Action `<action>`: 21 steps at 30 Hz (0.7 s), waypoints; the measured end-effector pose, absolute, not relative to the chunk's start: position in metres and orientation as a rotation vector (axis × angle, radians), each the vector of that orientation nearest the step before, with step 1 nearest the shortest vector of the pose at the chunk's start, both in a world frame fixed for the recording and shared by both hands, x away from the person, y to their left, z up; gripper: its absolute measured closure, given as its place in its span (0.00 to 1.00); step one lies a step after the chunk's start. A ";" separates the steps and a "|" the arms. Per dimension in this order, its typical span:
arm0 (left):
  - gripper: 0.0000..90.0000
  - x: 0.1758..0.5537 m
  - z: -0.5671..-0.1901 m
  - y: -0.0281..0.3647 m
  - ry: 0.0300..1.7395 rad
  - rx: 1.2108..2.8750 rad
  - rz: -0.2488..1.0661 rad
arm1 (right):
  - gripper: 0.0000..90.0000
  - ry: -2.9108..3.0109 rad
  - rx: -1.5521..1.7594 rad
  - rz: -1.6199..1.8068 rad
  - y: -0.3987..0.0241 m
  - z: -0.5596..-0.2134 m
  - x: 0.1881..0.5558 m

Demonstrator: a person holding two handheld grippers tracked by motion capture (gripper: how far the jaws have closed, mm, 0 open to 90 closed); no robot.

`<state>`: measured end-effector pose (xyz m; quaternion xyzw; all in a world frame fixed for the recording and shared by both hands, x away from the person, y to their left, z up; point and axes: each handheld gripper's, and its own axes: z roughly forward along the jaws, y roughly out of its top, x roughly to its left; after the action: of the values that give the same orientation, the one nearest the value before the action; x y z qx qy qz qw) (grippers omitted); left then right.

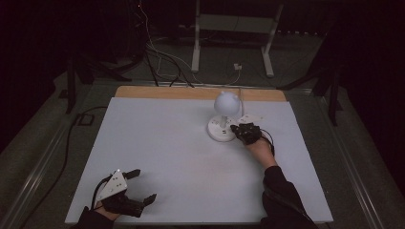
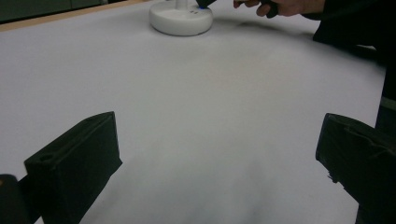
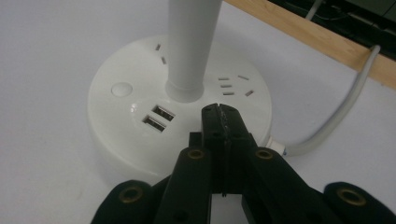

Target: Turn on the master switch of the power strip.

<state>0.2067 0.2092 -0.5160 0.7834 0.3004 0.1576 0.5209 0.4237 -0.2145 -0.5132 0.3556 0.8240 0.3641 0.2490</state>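
Observation:
A white desk lamp with a round head [image 1: 226,101] stands on a round white base [image 1: 220,129] at the table's far middle. The base [image 3: 140,121] carries two USB ports [image 3: 158,116], a round button [image 3: 122,88] and socket slots, with the stem [image 3: 191,46] rising from its centre. My right gripper [image 3: 219,112] is shut, with nothing between its jaws, its tip over the base's near rim beside the stem. My right gripper [image 1: 237,129] reaches the base from the right. My left gripper [image 1: 142,185] rests open at the near left corner, jaws wide over bare white surface.
A grey cable [image 3: 345,107] leaves the base toward the wooden back edge [image 3: 317,35]. A white card [image 1: 251,117] lies behind the right gripper. The white table top [image 1: 162,143] spreads between the grippers. Stands and cables sit on the floor beyond the table.

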 end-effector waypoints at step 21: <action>0.00 0.207 -0.515 0.211 0.722 1.870 0.382 | 1.00 2.236 0.988 1.082 -0.220 -0.492 0.425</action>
<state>0.2069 0.2110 -0.5153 0.7810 0.3014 0.1596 0.5232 0.4247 -0.2201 -0.4921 0.3596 0.8136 0.3936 0.2321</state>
